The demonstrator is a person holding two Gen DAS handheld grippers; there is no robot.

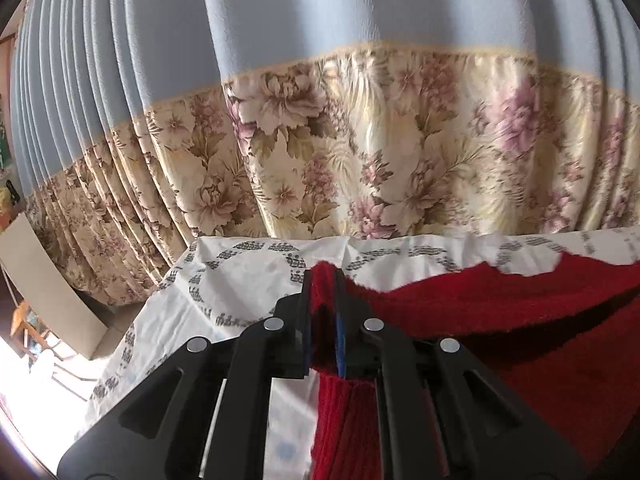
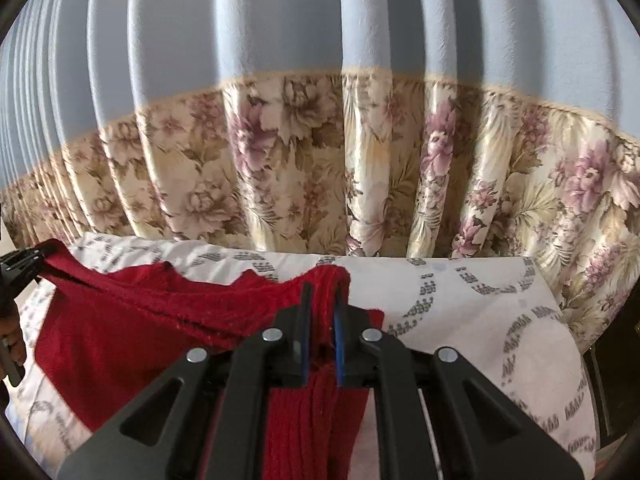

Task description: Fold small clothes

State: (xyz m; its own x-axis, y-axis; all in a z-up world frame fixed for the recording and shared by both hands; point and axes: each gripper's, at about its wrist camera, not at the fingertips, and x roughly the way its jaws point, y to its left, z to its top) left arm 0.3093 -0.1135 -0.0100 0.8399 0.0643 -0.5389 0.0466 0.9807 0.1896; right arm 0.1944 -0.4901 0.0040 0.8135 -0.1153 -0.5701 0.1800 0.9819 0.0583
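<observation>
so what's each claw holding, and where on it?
Both hold the red knit garment. Left claw and right claw each pinch a bunched bit of its raised edge, one at each end.

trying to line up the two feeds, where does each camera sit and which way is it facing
Left wrist: on the left gripper, looking along its fingers over the sheet to the curtain; its fingers pinch the red garment.
Right wrist: on the right gripper, facing the same curtain; its fingers pinch the garment; the left gripper and a hand show at the left edge.
Shared: garment, sheet, curtain.
</observation>
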